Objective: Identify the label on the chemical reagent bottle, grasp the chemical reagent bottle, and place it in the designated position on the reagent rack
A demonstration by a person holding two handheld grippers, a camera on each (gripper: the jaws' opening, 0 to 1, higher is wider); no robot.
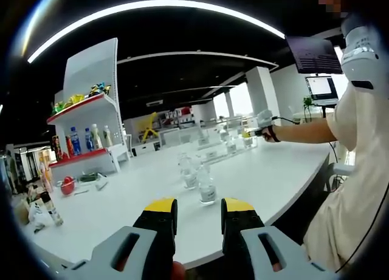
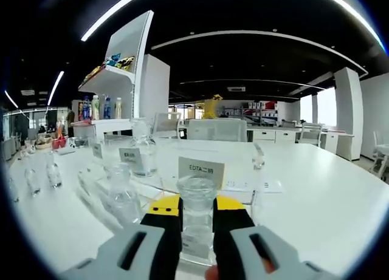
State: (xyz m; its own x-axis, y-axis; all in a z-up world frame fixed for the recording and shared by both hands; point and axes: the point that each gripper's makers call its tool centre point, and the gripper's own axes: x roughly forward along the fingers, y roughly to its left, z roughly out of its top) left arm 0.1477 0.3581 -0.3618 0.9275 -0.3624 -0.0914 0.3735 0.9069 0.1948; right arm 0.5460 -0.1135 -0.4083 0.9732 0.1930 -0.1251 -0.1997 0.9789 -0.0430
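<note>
Right gripper (image 2: pixel 197 216): yellow-tipped jaws clamped on a clear reagent bottle (image 2: pixel 197 222), held upright between them, white label low on its front. Straight past the jaws a clear reagent rack (image 2: pixel 152 198) with white label cards; the nearest card (image 2: pixel 201 169) stands just behind the bottle top and reads "EDTA" plus characters too small to tell. Another clear bottle (image 2: pixel 123 192) sits in the rack just left of the jaws, one more (image 2: pixel 144 155) further back-left. Loose small bottles (image 2: pixel 53 169) stand on the white table (image 2: pixel 328 195) far left of the claw.

Left gripper (image 1: pixel 199 212): jaws apart, nothing between them, hanging over the near table edge (image 1: pixel 121 201). Ahead of the jaws a cluster of clear bottles (image 1: pixel 206 186), well apart from the tips. Further ahead-right, the person's outstretched arm (image 1: pixel 304 129) reaches to the rack area (image 1: pixel 231 140). Far left of the jaws a white shelf unit (image 1: pixel 88 119) with coloured bottles and snacks
</note>
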